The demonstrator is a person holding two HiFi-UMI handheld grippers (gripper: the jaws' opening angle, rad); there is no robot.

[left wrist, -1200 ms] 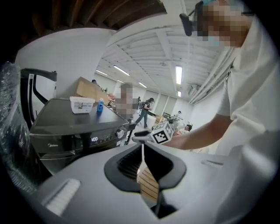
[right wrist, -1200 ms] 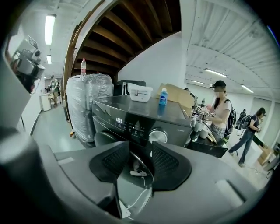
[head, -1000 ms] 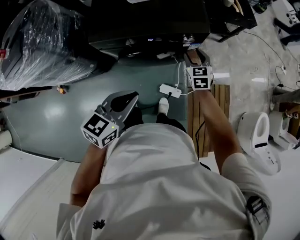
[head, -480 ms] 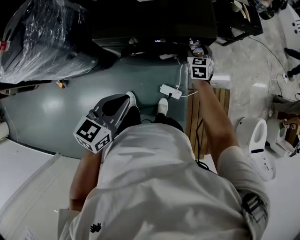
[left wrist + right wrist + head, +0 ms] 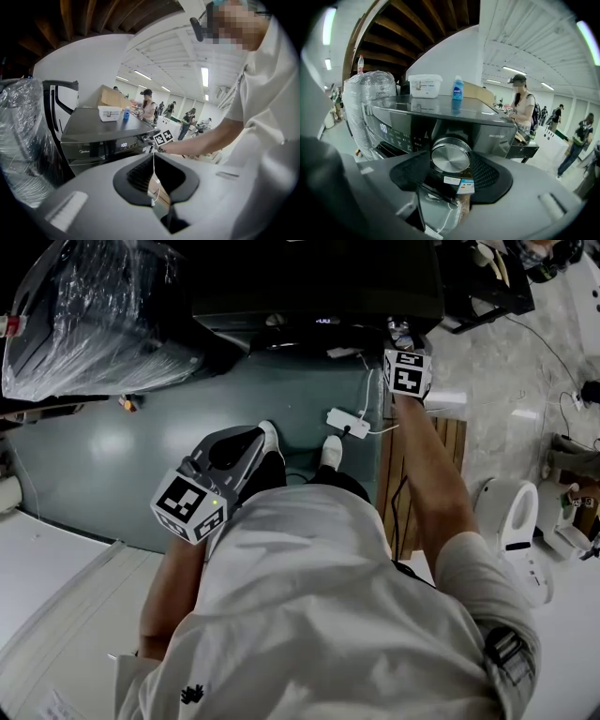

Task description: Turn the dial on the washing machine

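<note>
The dark washing machine (image 5: 440, 117) fills the right gripper view, and its round silver dial (image 5: 451, 155) sits on the front panel. My right gripper (image 5: 451, 161) is open. Its dark pads stand on either side of the dial, and a gap shows on the left side. In the head view the right gripper (image 5: 401, 341) reaches up to the machine's front edge (image 5: 319, 310), its marker cube hiding the dial. My left gripper (image 5: 246, 444) hangs low over the green floor, open, with nothing between its fingers. The left gripper view looks at the machine (image 5: 103, 131) from farther back.
A white tub (image 5: 424, 86) and a blue bottle (image 5: 458, 88) stand on the machine's top. A plastic-wrapped bundle (image 5: 94, 315) sits to the left. A white power strip (image 5: 347, 423) lies on the floor beside wooden slats (image 5: 441, 446). Several people stand in the background.
The right gripper has shifted a little farther toward the machine's front. The left gripper has barely moved.
</note>
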